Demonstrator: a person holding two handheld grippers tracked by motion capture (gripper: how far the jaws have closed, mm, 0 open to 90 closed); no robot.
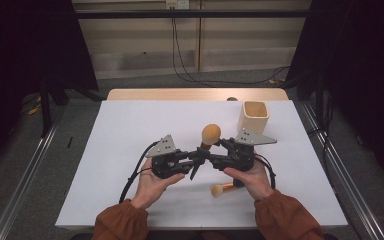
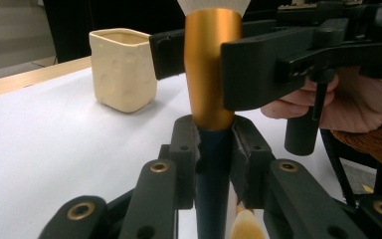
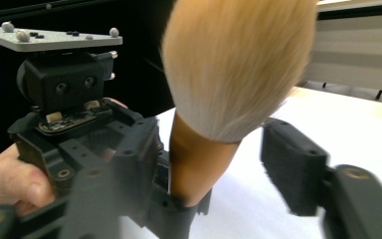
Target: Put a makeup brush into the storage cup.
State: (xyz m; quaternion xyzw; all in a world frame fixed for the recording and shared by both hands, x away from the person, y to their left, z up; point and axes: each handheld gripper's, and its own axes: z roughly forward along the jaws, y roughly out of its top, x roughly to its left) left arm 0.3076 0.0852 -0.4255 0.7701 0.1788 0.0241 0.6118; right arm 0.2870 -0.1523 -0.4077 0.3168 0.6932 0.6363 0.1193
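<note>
Between the two grippers stands a makeup brush (image 1: 209,137), upright, its dark handle clamped in the left gripper (image 2: 214,144). Around its gold ferrule the right gripper (image 3: 214,164) sits with jaws spread, not touching. Beyond it rests a cream cup (image 1: 255,116); below the right hand (image 1: 252,177) lies a second brush (image 1: 222,189).

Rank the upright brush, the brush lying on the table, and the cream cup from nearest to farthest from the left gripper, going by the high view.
1. Upright brush, clamped in the left gripper.
2. Lying brush, on the table near the right hand.
3. Cream cup, far right of the table.
</note>
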